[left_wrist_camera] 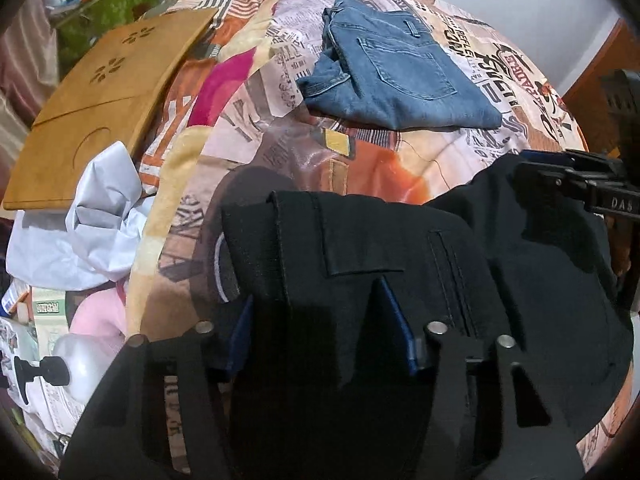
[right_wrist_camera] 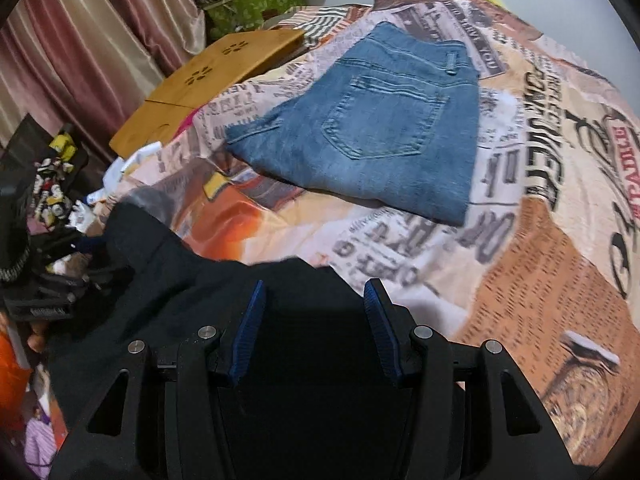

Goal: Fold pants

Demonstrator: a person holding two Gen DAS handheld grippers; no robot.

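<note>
Over the near edge of the printed bedspread (left_wrist_camera: pixel 400 168) with both tools. Between the blue pads of the right gripper (right_wrist_camera: pixel 314 304): black pants (right_wrist_camera: pixel 180 280), bunched, filling the whole gap from pad to pad. Looks like a firm pinch at a middling width, with cloth hard against both pads. Spills leftward from there in a dark heap toward the near left edge of the bedspread.

Over to the left gripper (left_wrist_camera: pixel 320 320). Straddles the waistband end of the same black pants, with belt loop and pocket seam just past the fingertips. Middling gap here too, with cloth between the pads and up against both. Pressing or merely flanking, cannot tell. Catches the right gripper far over at the right of this view, at the other end of the dark cloth.

Further up the bedspread, well apart from the black pair: folded blue jeans (left_wrist_camera: pixel 400 80), back pocket up, flat near the middle. At the far left edge, a wooden board (left_wrist_camera: pixel 104 92) with flower cut-outs, lying partly over the bedspread. Just beside its near end, crumpled white paper (left_wrist_camera: pixel 88 220), off the left edge. Beyond the board, a green box (right_wrist_camera: pixel 256 4) and pink curtains (right_wrist_camera: pixel 80 40).
</note>
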